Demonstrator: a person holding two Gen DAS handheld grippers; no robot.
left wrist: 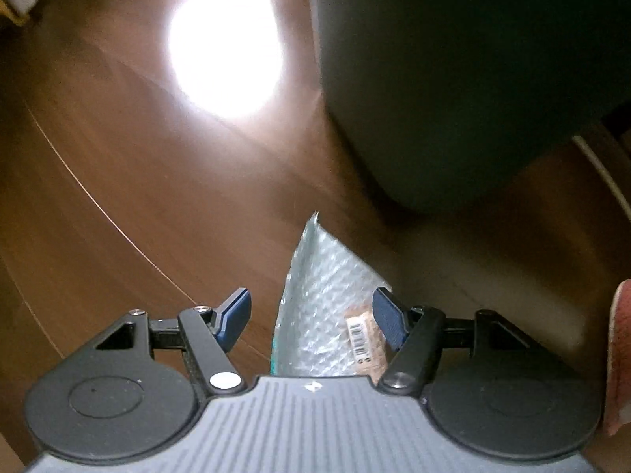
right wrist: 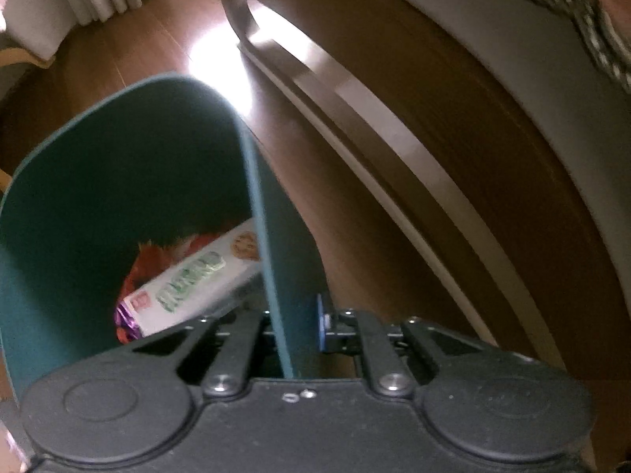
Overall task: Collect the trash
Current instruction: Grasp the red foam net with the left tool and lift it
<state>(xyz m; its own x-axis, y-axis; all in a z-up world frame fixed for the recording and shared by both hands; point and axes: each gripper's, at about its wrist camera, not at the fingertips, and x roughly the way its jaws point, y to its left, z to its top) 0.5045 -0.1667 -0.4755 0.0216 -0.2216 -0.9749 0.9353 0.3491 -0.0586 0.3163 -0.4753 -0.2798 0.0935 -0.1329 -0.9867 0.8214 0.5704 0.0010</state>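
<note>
While the right gripper (right wrist: 294, 327) is clamped shut on the rim of the teal bin (right wrist: 98, 181), the left gripper (left wrist: 311, 315) hangs over the wooden floor (left wrist: 118, 181) with jaws open, nothing pinched. A bubble mailer (left wrist: 319, 295) lies on the floor below them, near the bin's base. Inside the bin: a white cookie box (right wrist: 197, 280) and, I think, some wrappers.

The floor (left wrist: 118, 165) is glossy, smooth wood throwing back a bright glare beside the bin (right wrist: 98, 181), whose thin dark-green wall looks matt, while the bubble wrap (left wrist: 323, 307) before it is shiny, dimpled plastic.
</note>
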